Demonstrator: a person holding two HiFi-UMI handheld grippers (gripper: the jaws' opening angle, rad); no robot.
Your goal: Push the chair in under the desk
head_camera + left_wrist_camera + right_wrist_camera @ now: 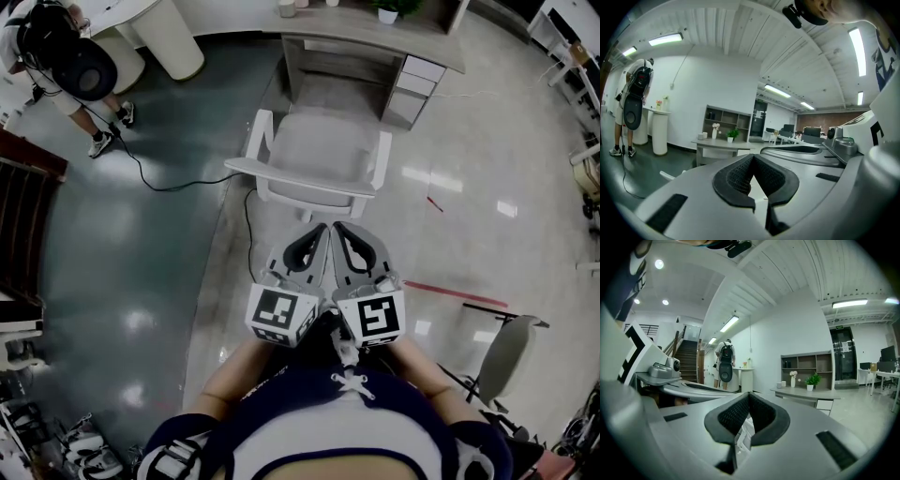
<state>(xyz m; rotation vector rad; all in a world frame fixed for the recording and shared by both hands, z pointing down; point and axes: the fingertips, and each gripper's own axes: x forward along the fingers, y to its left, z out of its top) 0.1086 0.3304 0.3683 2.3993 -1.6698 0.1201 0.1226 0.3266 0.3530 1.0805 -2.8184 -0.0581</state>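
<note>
Chair (314, 159) was sitting pulled well out from the desk (375, 37), seat facing the desk's knee gap, backrest on the side away from it. Nothing under the desk yet. The left gripper (317, 236) and right gripper (345, 234) hung side by side just behind the backrest, on the far side from the desk. Both had their jaws pressed together with nothing pinched, and I couldn't tell if they touched the chair.

What worried me:
- Two closed tips on a thin backrest rail looked like a slippy contact. Push a bit high and they'd probably ride over the top.
- The drawer unit (417, 80) fills the desk's right end, so a crooked shove could bang the right armrest into it.
- The armrests might be too tall for the desk's edge, hard to judge from there.
- A black cable (187, 183) lay on the floor out from the desk's left end, close to the chair's legs. It could snag.
</note>
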